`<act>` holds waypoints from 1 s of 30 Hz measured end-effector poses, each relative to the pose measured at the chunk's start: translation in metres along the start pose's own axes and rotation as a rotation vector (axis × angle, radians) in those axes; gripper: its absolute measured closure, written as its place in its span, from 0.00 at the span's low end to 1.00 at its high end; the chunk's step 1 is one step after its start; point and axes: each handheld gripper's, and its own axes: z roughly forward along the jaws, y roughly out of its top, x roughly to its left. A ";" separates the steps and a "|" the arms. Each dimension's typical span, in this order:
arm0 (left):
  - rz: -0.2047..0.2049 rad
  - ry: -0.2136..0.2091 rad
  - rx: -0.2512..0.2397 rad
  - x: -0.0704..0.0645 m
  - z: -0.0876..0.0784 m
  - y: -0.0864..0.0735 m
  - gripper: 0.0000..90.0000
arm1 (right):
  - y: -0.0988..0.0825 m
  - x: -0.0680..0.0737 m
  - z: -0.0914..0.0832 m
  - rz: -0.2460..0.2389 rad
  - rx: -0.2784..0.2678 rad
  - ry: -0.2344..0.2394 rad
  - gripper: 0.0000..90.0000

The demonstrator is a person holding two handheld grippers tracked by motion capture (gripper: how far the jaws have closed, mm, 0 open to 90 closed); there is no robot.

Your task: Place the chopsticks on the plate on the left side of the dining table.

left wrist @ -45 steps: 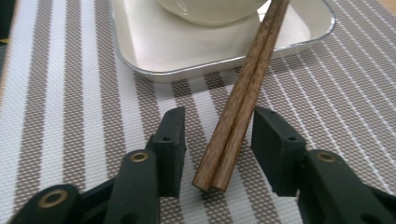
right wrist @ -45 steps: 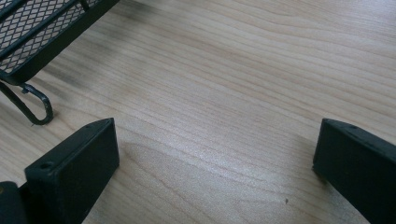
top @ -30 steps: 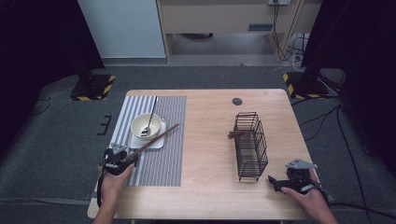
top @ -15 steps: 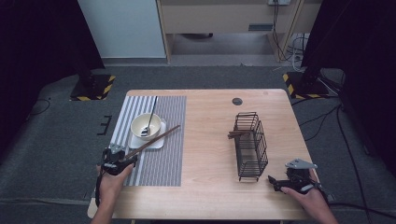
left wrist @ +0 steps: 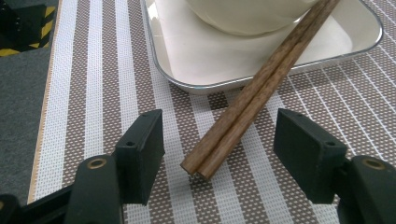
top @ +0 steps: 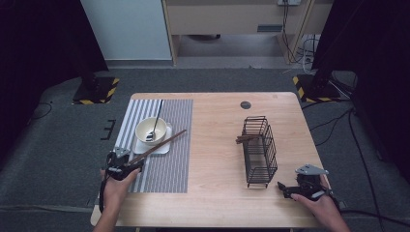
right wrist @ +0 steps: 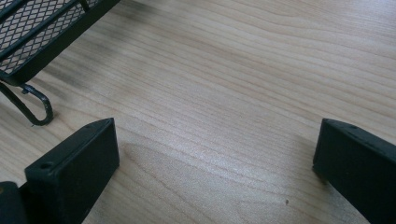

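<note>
While my left gripper (left wrist: 217, 140) sits low over the striped placemat (top: 169, 159), its jaws stand spread and have just been opening, with the near end of a pair of brown chopsticks (left wrist: 252, 93) lying between them. Neither pad touches the wood; there is a clear gap on each side. The chopsticks lie side by side, touching each other, and slant away from me: their near tips rest on the placemat, and farther up they cross the rim of a shallow white tray (left wrist: 233, 60) and lean against the side of the white bowl (left wrist: 247, 14) that stands in it. From the high view, the chopsticks (top: 159, 146) run from my left gripper (top: 126, 166) up and to the right past the bowl (top: 151, 130), and a dark-handled spoon (top: 155, 118) stands in the bowl with its handle pointing away from me.

My right gripper (right wrist: 215, 163) rests over bare wood at the near right part of the counter (top: 217, 145), its jaws spread wide with nothing between them. Just beside it, toward its left, is the foot of a black wire basket (right wrist: 32, 32). In the high view this basket (top: 258, 150) stands near the right side of the counter, with a brown stick-like thing poking out of its left wall; my right gripper (top: 290, 189) is near its front corner, apart from it.
</note>
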 end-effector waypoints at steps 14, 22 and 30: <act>-0.023 0.024 -0.006 0.011 0.005 0.004 0.38 | 0.000 0.000 0.000 0.000 0.000 0.000 0.00; -0.030 0.028 -0.011 0.012 0.006 0.004 0.38 | 0.000 0.000 0.000 0.000 0.000 0.000 0.00; -0.044 0.032 -0.020 0.014 0.007 0.005 0.37 | 0.000 0.000 0.000 0.000 0.000 0.000 0.00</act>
